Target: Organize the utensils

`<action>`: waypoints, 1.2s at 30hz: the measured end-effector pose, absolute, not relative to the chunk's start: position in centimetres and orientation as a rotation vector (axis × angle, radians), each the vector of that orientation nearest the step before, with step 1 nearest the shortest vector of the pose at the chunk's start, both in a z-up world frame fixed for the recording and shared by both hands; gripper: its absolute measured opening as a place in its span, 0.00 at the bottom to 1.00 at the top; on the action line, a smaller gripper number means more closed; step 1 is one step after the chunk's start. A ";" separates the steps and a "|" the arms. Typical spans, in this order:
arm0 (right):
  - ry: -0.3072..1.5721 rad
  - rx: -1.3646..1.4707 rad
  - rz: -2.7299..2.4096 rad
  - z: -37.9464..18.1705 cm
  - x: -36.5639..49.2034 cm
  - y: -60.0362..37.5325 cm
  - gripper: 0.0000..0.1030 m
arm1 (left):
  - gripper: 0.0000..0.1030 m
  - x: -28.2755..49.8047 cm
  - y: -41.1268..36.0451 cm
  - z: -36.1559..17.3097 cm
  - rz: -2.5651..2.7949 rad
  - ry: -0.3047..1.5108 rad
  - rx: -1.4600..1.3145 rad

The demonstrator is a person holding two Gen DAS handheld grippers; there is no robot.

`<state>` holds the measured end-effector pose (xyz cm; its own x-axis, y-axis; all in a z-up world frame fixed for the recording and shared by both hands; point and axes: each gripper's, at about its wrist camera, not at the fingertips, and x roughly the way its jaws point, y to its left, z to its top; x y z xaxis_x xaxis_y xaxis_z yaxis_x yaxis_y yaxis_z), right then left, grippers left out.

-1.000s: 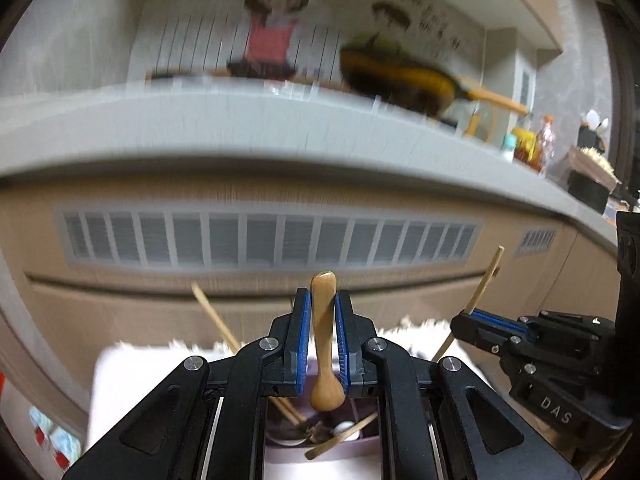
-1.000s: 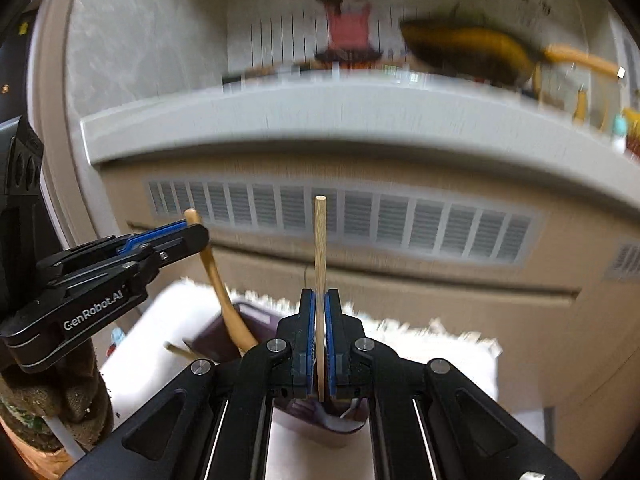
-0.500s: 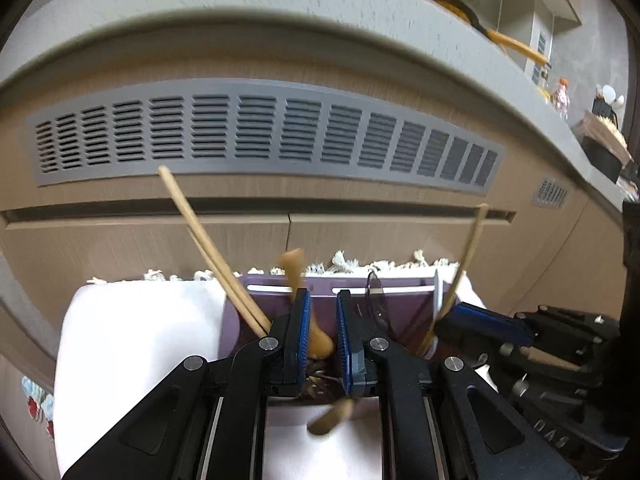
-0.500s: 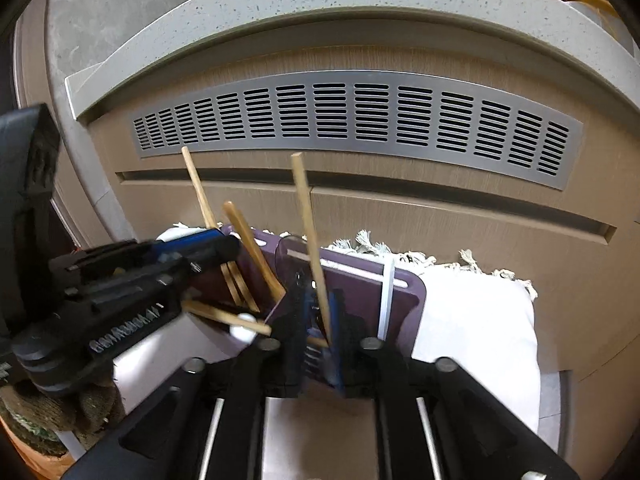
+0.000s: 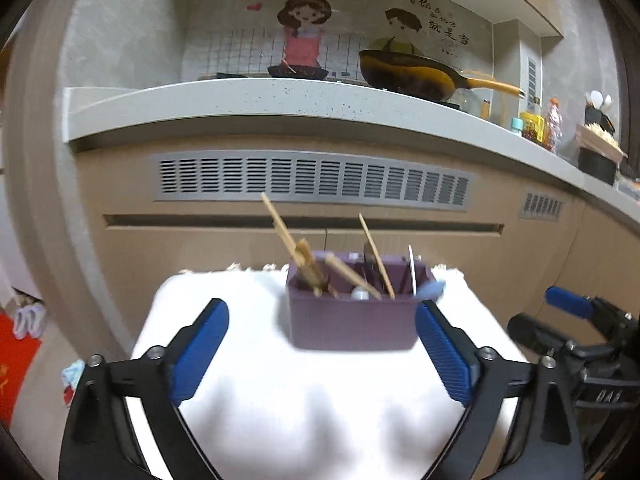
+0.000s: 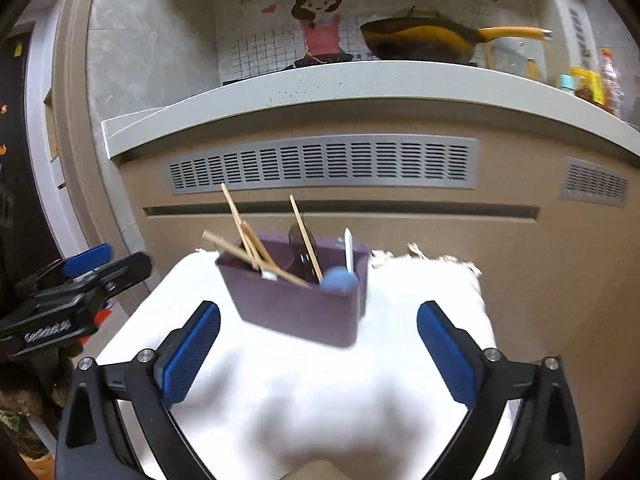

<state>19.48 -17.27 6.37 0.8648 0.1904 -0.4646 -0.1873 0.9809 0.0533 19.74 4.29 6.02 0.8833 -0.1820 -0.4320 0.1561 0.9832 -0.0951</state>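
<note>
A purple utensil holder [image 5: 352, 322] stands on a white cloth [image 5: 304, 408]; it also shows in the right wrist view [image 6: 296, 308]. Wooden chopsticks [image 5: 280, 232] and a wooden spoon [image 5: 308, 264] lean in its left part, another chopstick [image 5: 376, 256] and a white-handled utensil [image 5: 412, 268] in its right part. My left gripper [image 5: 320, 356] is open and empty, just in front of the holder. My right gripper [image 6: 318, 352] is open and empty, also in front of it. Each gripper appears at the edge of the other's view.
The white cloth [image 6: 320, 400] covers a small table before a brown cabinet front with a grey vent grille [image 5: 312, 178]. A grey counter [image 5: 280, 100] above carries a yellow pan [image 5: 412, 76] and bottles [image 5: 536, 126]. Floor lies to the left.
Both grippers have let go of the wooden spoon and chopstick into the holder, opened wide and pulled back from it.
</note>
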 end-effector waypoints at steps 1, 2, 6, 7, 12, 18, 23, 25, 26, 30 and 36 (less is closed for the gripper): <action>0.487 0.006 0.185 6.0 18.5 -17.4 0.96 | 0.96 18.7 4.3 5.7 -0.168 0.453 -0.052; 0.488 0.003 0.172 5.6 17.6 -17.5 0.96 | 1.00 17.5 4.2 5.1 -0.160 0.450 -0.048; 0.457 -0.024 0.091 4.0 14.4 -17.7 0.96 | 1.00 14.1 3.6 3.1 -0.139 0.465 -0.046; 0.442 -0.034 0.068 3.7 13.6 -17.7 0.96 | 1.00 13.2 3.4 2.7 -0.128 0.457 -0.042; 0.409 -0.035 0.010 2.4 10.7 -18.1 0.99 | 1.00 10.4 1.8 0.9 -0.042 0.423 0.038; 0.434 -0.062 0.005 1.1 10.2 -18.2 0.99 | 1.00 10.3 2.0 0.4 -0.049 0.472 0.027; 0.434 -0.062 0.012 1.0 10.0 -18.2 0.99 | 1.00 10.3 2.2 0.5 -0.047 0.476 0.013; 0.433 -0.066 0.012 1.0 9.9 -18.1 0.99 | 1.00 10.3 2.2 0.4 -0.051 0.478 0.012; 0.434 -0.068 0.014 0.9 9.9 -18.0 0.99 | 1.00 10.2 2.1 0.4 -0.054 0.481 0.013; 0.441 -0.072 0.022 0.9 9.9 -18.0 0.99 | 1.00 10.3 1.9 0.3 -0.062 0.491 0.014; 0.442 -0.082 0.029 0.8 9.8 -17.9 0.99 | 1.00 10.2 1.9 0.4 -0.067 0.493 0.014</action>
